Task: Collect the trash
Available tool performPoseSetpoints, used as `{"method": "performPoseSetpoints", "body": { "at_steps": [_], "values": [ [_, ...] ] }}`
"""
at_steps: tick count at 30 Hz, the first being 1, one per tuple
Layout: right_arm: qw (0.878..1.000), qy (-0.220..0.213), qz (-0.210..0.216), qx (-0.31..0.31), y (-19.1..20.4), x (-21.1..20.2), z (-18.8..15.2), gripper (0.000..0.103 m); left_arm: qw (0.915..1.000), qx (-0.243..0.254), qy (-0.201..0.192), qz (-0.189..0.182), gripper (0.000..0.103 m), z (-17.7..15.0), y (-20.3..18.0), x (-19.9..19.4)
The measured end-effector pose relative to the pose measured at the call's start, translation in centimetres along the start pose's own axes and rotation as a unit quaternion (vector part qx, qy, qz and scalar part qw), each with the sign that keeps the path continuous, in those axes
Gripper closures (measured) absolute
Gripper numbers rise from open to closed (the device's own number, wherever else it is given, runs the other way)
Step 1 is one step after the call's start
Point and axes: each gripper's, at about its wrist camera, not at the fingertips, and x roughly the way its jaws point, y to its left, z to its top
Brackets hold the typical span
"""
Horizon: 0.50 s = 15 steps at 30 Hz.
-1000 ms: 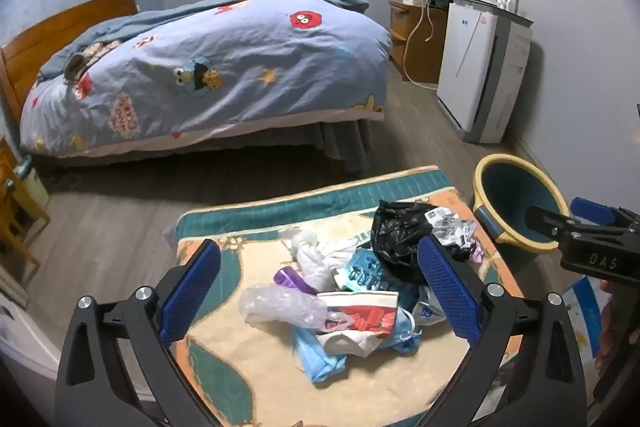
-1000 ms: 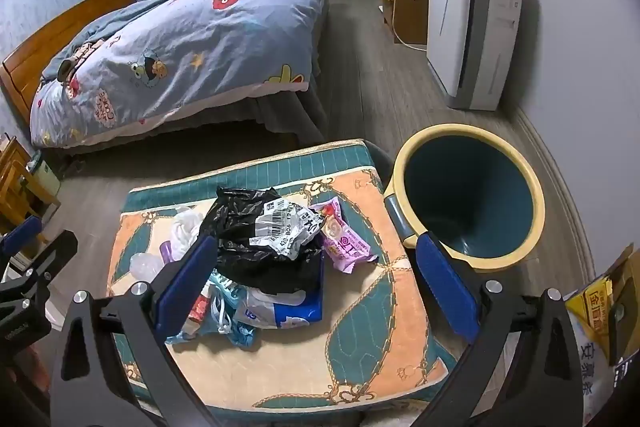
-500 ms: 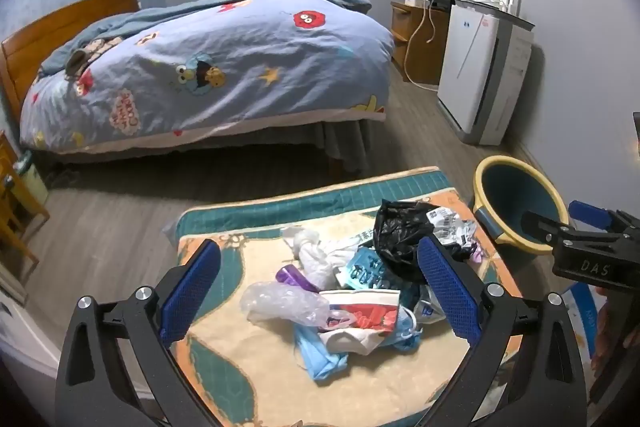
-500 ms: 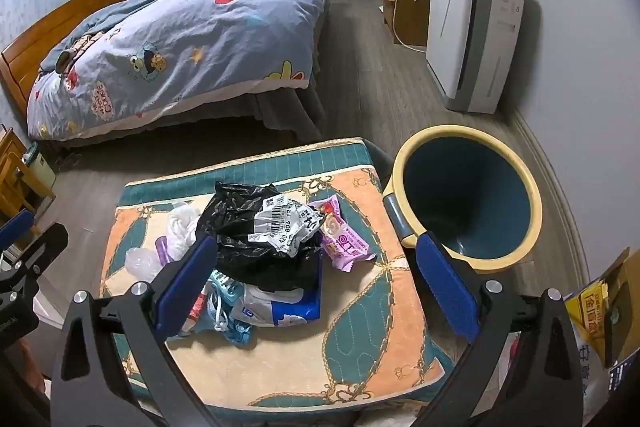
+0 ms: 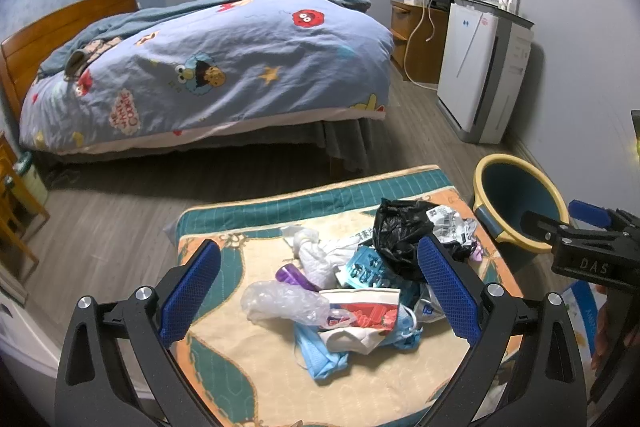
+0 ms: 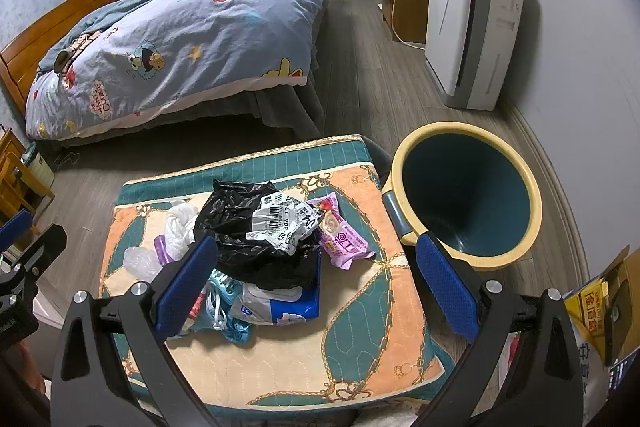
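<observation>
Little has moved since a second ago: both views have shifted slightly, and the trash pile has not been disturbed. Left wrist view: left gripper [image 5: 318,287] hovers above the cushion [image 5: 224,311], fingers wide apart, nothing between them. The trash pile [image 5: 360,283] sits mid-cushion: clear plastic bag [image 5: 280,303], blue face mask [image 5: 320,355], black bag [image 5: 400,231]. Bin [image 5: 516,203] stands on the floor just beside the cushion's right edge. The right gripper [image 5: 576,227] shows at the right edge, over the bin; its finger gap can't be read from here. Right wrist view: right gripper [image 6: 316,281] is also spread wide and empty, above the cushion [image 6: 352,327]. This view shows a pink wrapper [image 6: 344,239] and a barcode label [image 6: 284,219] on the black bag [image 6: 248,235], plus the bin [image 6: 468,195] interior, empty. The bed [image 6: 180,39] is behind.
</observation>
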Motion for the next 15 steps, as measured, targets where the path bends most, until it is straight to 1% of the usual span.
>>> {"method": "performPoseSetpoints", "body": {
  "at_steps": [15],
  "values": [
    [1.000, 0.004, 0.001, 0.001, -0.04, 0.03, -0.03, 0.006, 1.0000, 0.000, 0.001, 0.001, 0.005, 0.00, -0.03, 0.01]
  ]
}}
